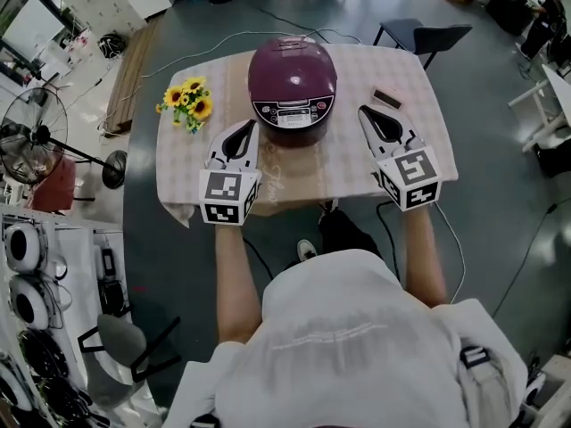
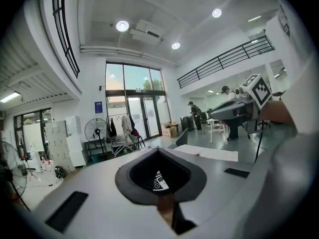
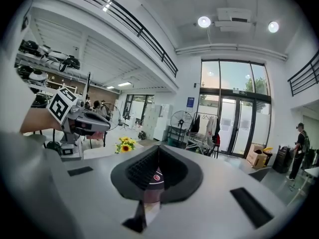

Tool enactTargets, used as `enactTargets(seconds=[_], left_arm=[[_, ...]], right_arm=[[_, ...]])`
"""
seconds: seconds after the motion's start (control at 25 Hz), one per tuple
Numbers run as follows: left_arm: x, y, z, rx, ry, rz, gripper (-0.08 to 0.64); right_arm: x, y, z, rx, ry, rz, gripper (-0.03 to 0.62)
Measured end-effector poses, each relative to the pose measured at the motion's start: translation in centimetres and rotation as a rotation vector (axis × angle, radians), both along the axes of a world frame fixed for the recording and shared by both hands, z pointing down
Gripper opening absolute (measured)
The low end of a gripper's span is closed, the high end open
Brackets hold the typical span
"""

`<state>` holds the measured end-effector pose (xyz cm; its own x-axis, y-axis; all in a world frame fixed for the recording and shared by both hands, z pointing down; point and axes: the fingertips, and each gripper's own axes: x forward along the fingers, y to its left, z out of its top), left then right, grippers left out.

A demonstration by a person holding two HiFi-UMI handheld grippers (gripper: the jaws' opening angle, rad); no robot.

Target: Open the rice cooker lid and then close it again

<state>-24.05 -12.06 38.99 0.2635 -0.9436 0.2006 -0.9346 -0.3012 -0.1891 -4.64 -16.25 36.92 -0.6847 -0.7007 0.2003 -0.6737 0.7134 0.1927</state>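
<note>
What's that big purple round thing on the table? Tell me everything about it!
It's a rice cooker, round, domed, shiny dark purple, probably plastic. Its lid is shut. A dark control panel with small buttons faces the person. It stands upright on the checked tablecloth, with the left claw and right claw close on either side; neither seems to touch it.

A: What lies on the surface [image 1: 303, 172]?

B: A checked cloth [image 1: 428, 114] is spread over it. A bunch of sunflowers [image 1: 186, 101] lies near the far left corner, and a small flat brown item [image 1: 386, 97] lies at far right.

A: And around it?

B: A dark chair [image 1: 424, 36] stands just beyond the far right corner. A standing fan [image 1: 31, 136] stands on the floor well to the left, and a long brown board [image 1: 134, 69] lies between the two.
</note>
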Motion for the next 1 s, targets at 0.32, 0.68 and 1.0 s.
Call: enactTargets(seconds=[0.32,0.68,1.0], left_arm=[[0.9,1.9,-2.6,0.057,-0.021,-0.01,0.015],[0.8,2.8,-3.5,0.062,-0.021,-0.02,0.015],[1.1,2.6,-3.7,0.06,-0.018,-0.014,0.015]], right_arm=[[0.4,1.2,-0.7,0.021,0.005,-0.007,0.026],[-0.1,1.9,-1.4,0.023,-0.003,-0.034,0.025],[0.4,1.8,-1.5,0.031,0.033,-0.012,0.025]])
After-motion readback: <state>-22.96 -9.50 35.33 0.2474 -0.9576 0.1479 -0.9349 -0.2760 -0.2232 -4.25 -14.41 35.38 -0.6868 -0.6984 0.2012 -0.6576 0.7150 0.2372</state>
